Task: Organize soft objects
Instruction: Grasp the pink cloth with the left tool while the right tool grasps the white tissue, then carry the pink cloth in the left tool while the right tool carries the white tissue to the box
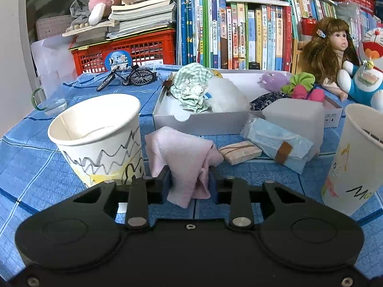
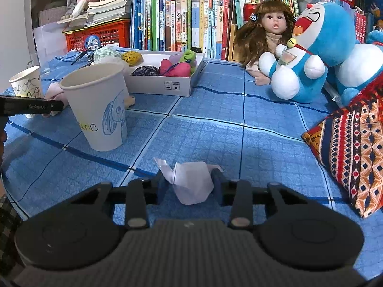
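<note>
A pink cloth (image 1: 184,153) lies crumpled on the blue tablecloth, and my left gripper (image 1: 190,179) is shut on its near folds. In the right wrist view, my right gripper (image 2: 189,181) is shut on a white crumpled tissue (image 2: 189,181) resting on the cloth. The white box (image 1: 198,122) behind holds a green checked cloth (image 1: 191,83), a white fluffy piece (image 1: 227,95), a purple plush (image 1: 273,80) and a pink-and-green toy (image 1: 301,88). The same box (image 2: 158,86) shows at the back left in the right wrist view.
Drawn-on paper cups (image 1: 103,138) (image 1: 354,157) flank the left gripper. A mask pack (image 1: 277,141), tissue packet (image 1: 240,151) and foam block (image 1: 296,117) lie before the box. A doll (image 2: 270,28), blue plush cats (image 2: 318,47) and a patterned cushion (image 2: 354,148) sit right. Books line the back.
</note>
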Tool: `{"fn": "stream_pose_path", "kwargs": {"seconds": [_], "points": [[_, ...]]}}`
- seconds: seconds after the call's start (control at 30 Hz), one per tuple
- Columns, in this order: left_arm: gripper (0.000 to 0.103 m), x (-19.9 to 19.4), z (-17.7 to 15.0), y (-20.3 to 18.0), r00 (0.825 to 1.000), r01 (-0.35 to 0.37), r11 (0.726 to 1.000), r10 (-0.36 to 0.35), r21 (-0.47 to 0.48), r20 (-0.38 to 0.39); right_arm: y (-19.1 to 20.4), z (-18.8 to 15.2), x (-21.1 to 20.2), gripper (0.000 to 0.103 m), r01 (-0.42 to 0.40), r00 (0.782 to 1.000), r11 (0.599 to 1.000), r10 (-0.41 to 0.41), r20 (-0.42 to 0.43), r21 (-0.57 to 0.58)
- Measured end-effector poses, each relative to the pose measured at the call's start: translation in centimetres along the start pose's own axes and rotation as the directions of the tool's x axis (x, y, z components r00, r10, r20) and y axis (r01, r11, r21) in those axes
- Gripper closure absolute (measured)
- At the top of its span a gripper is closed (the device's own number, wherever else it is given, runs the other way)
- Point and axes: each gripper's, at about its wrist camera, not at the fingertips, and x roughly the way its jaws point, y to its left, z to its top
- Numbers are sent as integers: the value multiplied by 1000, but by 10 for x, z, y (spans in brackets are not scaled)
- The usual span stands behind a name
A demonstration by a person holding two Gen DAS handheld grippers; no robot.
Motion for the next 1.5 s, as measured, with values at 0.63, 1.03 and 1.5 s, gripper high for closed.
{"fn": "stream_pose_path", "kwargs": {"seconds": [0.63,1.03,1.5], "points": [[84,-26,-9,-12,996,61,997,-58,-38,61,3,3,3,59,-13,1000,1000,13,7,8],[84,-46,2,-18,990,49,999,-50,7,133,-1,7,0,58,-10,1000,999,9,24,32],[83,-57,19,-10,984,62,998,-64,19,169,2,32,8,59,-38,998,999,37,53,15]]}}
